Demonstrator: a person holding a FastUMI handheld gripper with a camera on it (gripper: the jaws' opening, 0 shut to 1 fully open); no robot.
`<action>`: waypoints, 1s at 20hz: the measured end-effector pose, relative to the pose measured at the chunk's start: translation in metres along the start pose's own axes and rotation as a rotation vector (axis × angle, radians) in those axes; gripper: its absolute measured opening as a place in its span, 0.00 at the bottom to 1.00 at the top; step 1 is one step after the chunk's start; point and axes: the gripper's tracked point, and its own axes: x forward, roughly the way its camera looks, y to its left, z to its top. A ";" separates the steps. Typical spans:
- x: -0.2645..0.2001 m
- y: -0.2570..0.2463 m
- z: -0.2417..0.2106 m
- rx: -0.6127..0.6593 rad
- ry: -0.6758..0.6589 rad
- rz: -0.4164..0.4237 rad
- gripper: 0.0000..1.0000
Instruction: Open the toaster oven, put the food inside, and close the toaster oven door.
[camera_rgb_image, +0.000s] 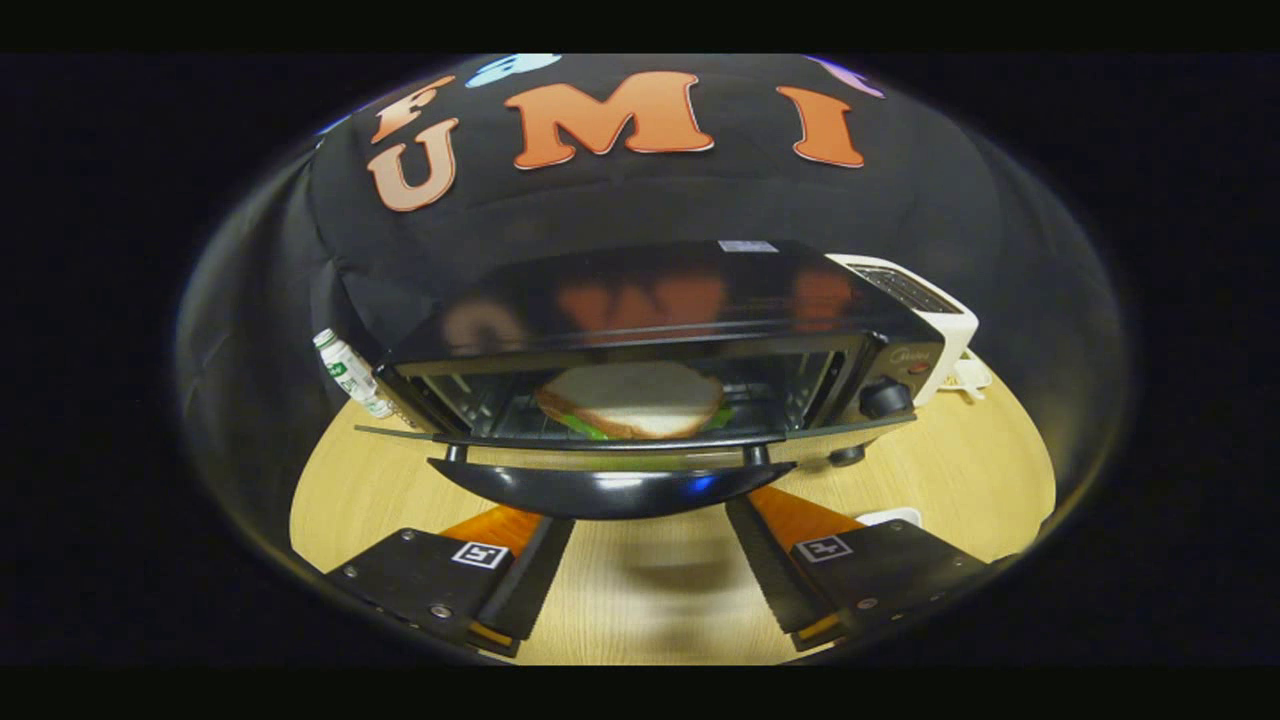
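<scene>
A black toaster oven (650, 300) stands on the wooden table, its glass door (610, 440) folded down flat toward me. Inside, on the wire rack, lies a sandwich (632, 398) of white bread with green lettuce at its edge. The door's curved black handle (612, 488) hangs just ahead of my fingertips. My gripper (650, 525) is open, its two fingers spread wide below the handle, with nothing between them but bare table.
A white pop-up toaster (925, 305) stands right behind the oven's right side. A small white bottle with a green label (350, 372) sits at the oven's left. A white object (890, 516) peeks out beside my right finger. Light wooden tabletop (650, 590) stretches beneath me.
</scene>
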 end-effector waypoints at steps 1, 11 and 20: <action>0.002 0.001 0.007 0.004 -0.010 0.000 0.89; 0.008 0.002 0.034 0.012 -0.040 -0.001 0.89; -0.050 -0.006 0.059 0.014 -0.163 0.059 0.88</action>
